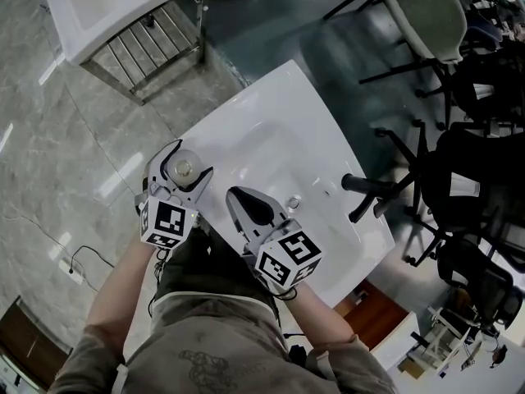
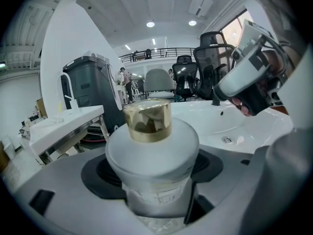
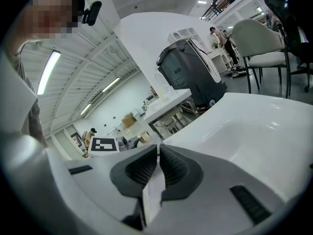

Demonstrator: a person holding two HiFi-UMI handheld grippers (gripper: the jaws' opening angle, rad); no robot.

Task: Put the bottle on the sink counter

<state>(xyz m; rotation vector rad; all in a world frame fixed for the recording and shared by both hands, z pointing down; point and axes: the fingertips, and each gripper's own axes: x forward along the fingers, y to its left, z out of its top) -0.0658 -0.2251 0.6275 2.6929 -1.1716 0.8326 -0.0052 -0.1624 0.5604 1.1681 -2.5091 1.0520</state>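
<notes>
The left gripper [image 1: 182, 171] clamped the bottle [image 2: 152, 168] over the sink [image 1: 283, 130]; the right gripper's [image 1: 246, 206] jaws were together, empty.

Grey left gripper [image 1: 182, 169], seemingly khaki shirt [image 1: 215, 345]

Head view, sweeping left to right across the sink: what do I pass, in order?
The left gripper clamped on the bottle → right gripper, jaws shut and empty → sink drain → black faucet → black office chairs.
</notes>
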